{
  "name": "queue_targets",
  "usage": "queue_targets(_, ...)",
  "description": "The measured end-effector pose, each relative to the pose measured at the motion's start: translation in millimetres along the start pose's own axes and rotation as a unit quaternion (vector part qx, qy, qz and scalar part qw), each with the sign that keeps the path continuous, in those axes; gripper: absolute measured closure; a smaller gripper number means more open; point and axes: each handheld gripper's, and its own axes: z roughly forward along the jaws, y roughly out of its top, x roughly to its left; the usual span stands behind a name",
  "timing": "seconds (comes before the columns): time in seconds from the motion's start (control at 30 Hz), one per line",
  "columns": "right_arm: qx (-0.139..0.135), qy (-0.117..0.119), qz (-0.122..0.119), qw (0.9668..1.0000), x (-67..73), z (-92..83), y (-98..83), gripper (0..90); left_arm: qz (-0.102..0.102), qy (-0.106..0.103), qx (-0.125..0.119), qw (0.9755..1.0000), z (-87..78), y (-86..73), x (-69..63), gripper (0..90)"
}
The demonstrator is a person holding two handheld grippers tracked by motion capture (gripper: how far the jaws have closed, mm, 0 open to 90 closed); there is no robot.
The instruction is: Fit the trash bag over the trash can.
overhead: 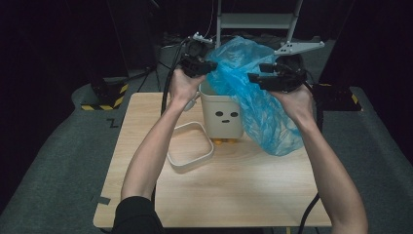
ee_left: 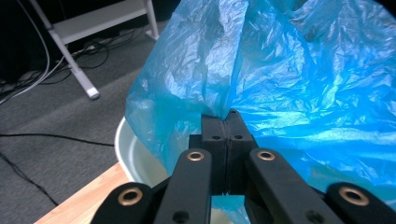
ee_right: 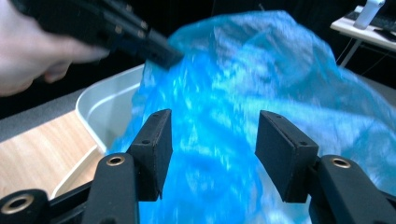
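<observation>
A crinkled blue plastic bag (overhead: 253, 97) hangs over and to the right of a small white bin (overhead: 221, 117) with a face drawn on its front. My left gripper (overhead: 207, 67) is shut on the bag's edge above the bin; in the left gripper view the jaws pinch the bag (ee_left: 280, 84) at the left gripper's tips (ee_left: 227, 119), with the bin's rim (ee_left: 126, 149) below. My right gripper (overhead: 255, 78) is open beside the bag. In the right gripper view the bag (ee_right: 243, 93) lies just beyond the open right gripper (ee_right: 212, 140), and the bin (ee_right: 107, 102) and the left gripper (ee_right: 163, 51) show behind.
The bin's white lid ring (overhead: 190, 146) lies on the wooden table (overhead: 234, 195) left of the bin. A metal stand (overhead: 253, 19) and cables are on the floor beyond the table. Yellow-black floor tape (overhead: 104, 102) marks the far left.
</observation>
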Motion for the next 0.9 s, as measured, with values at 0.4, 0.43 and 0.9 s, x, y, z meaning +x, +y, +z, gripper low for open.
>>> queue_targets(0.4, 0.065, 0.026, -0.02, 0.9973, 2.9, 25.7, -17.3, 75.8, 0.008, -0.018, -0.014, 0.9997, 0.9, 3.5, -8.4, 88.4)
queue_targets(0.43, 0.065, 0.025, -0.029, 0.9972, 4.5, 26.3, -17.0, 81.3, 0.008, -0.02, -0.017, 0.9996, 0.3, 4.2, -8.6, 88.2)
queue_targets(0.9, 0.033, 0.028, -0.048, 0.9979, 21.5, 39.5, 17.6, 90.0, 0.02, -0.007, -0.06, 0.998, -22.5, 34.7, -11.3, 86.8)
